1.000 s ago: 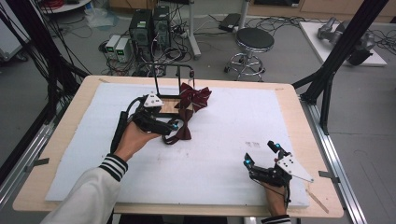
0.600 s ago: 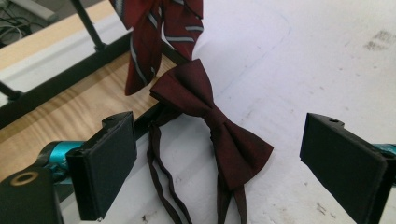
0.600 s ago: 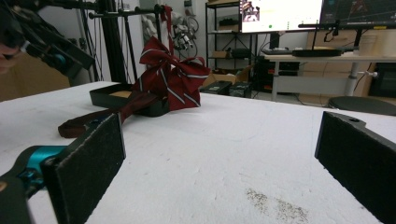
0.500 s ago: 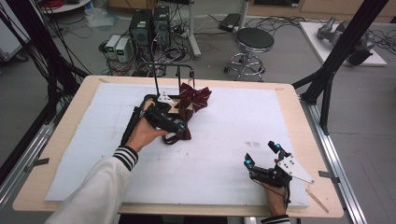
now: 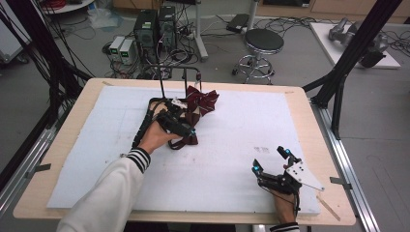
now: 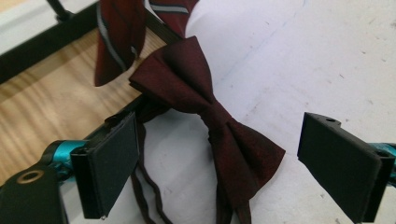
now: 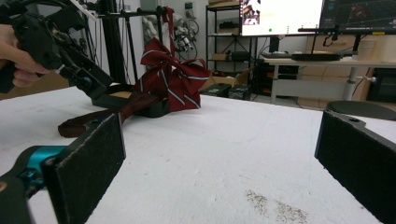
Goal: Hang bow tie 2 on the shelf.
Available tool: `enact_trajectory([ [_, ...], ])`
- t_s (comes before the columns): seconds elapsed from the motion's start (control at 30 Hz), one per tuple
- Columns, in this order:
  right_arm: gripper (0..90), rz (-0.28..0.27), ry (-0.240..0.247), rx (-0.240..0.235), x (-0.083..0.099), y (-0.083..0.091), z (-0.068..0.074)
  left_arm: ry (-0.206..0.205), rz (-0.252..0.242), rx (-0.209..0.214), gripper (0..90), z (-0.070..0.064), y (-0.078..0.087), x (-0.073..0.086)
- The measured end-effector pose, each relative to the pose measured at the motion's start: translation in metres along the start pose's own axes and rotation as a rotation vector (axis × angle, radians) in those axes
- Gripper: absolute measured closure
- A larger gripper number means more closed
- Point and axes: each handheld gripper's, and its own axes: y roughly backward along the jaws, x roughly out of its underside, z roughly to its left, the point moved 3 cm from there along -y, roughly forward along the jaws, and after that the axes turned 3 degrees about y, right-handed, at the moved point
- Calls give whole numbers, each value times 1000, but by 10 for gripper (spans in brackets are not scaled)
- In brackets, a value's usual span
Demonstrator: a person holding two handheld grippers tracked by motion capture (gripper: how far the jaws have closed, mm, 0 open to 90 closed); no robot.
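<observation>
A plain dark red bow tie (image 6: 219, 130) lies on the white mat with its thin strap trailing toward me; in the high view the bow tie (image 5: 189, 140) sits at the foot of a black rack (image 5: 162, 79). My left gripper (image 6: 226, 163) hovers just over it, open, one jaw on each side and neither touching. A striped maroon bow (image 5: 201, 99) hangs on the rack, beside the left gripper (image 5: 185, 131). My right gripper (image 5: 269, 159) rests open near the mat's front right, with nothing between its jaws (image 7: 224, 168). From there the striped bow (image 7: 173, 81) and the left gripper (image 7: 95, 93) appear far off.
The white mat (image 5: 241, 125) covers most of the wooden table (image 5: 309, 116). The rack's black base bar (image 6: 46, 51) runs close behind the left jaw, over bare wood. A stool (image 5: 263, 41) and computers (image 5: 154, 26) stand on the floor beyond the table.
My left gripper has moved forward and right toward the rack, settling over the plain bow tie. The right gripper has stayed still.
</observation>
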Motion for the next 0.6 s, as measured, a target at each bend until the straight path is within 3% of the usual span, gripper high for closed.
enact_trajectory([
  [0.27,9,-9,12,2,0,0,0,13,68,16,151,-5,-12,-1],
  [0.6,9,-12,10,3,0,1,0,31,134,-1,179,-7,-20,1],
])
